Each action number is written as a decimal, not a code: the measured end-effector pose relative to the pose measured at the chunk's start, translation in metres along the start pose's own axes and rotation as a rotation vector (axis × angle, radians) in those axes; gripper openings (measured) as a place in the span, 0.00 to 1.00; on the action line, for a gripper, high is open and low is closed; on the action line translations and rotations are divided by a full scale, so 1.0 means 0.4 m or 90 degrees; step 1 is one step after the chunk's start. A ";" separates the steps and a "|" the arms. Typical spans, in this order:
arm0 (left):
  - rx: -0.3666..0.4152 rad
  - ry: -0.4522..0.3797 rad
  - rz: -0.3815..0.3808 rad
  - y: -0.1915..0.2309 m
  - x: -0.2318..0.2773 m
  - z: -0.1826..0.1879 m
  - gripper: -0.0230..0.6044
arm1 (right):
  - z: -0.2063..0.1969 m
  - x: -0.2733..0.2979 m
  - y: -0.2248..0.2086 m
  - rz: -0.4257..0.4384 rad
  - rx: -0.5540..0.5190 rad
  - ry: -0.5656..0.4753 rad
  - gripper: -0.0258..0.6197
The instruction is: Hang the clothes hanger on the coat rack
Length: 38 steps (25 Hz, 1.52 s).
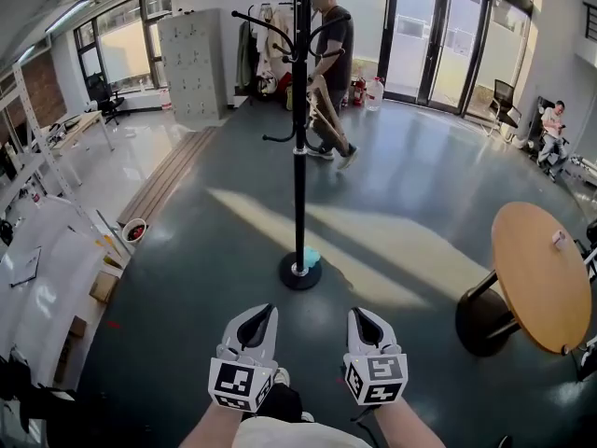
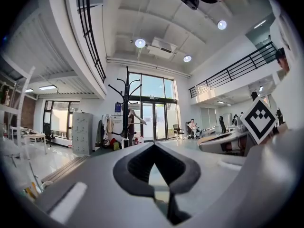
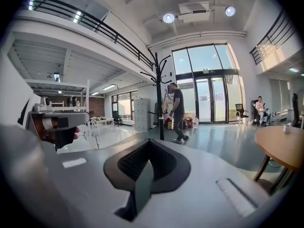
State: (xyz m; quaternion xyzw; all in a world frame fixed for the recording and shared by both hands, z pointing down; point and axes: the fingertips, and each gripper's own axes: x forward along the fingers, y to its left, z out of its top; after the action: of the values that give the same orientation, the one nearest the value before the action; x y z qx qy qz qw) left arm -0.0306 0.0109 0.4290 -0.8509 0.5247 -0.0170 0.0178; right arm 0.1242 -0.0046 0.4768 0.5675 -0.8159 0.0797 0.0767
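Note:
The black coat rack (image 1: 299,138) stands on the dark floor straight ahead, its round base (image 1: 300,272) a short way beyond my grippers; its hooked arms look bare. It also shows in the left gripper view, coat rack (image 2: 126,103), and in the right gripper view, coat rack (image 3: 159,94). My left gripper (image 1: 262,314) and right gripper (image 1: 360,315) hang side by side low in the head view, both shut with nothing between them. Behind the rack a person (image 1: 330,54) walks carrying a wooden object (image 1: 324,110) that may be a hanger.
A round wooden table (image 1: 546,273) on a black pedestal stands at the right. A grey cabinet (image 1: 191,63) and hanging garments (image 1: 266,49) are at the back, white tables (image 1: 37,250) along the left. A seated person (image 1: 552,124) is far right.

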 end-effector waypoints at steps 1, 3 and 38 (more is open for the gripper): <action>0.001 -0.001 0.002 -0.003 -0.011 0.001 0.04 | -0.002 -0.011 0.006 0.002 0.002 -0.001 0.08; 0.001 -0.003 0.005 -0.009 -0.029 0.004 0.04 | -0.008 -0.031 0.015 0.005 0.004 -0.003 0.08; -0.010 0.001 -0.009 -0.014 -0.165 -0.013 0.04 | -0.035 -0.129 0.126 0.003 -0.002 0.003 0.08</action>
State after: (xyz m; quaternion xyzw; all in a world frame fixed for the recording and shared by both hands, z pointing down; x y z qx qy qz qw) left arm -0.0557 0.0724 0.4337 -0.8548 0.5187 -0.0133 0.0106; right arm 0.0951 0.0628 0.4770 0.5652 -0.8173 0.0800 0.0793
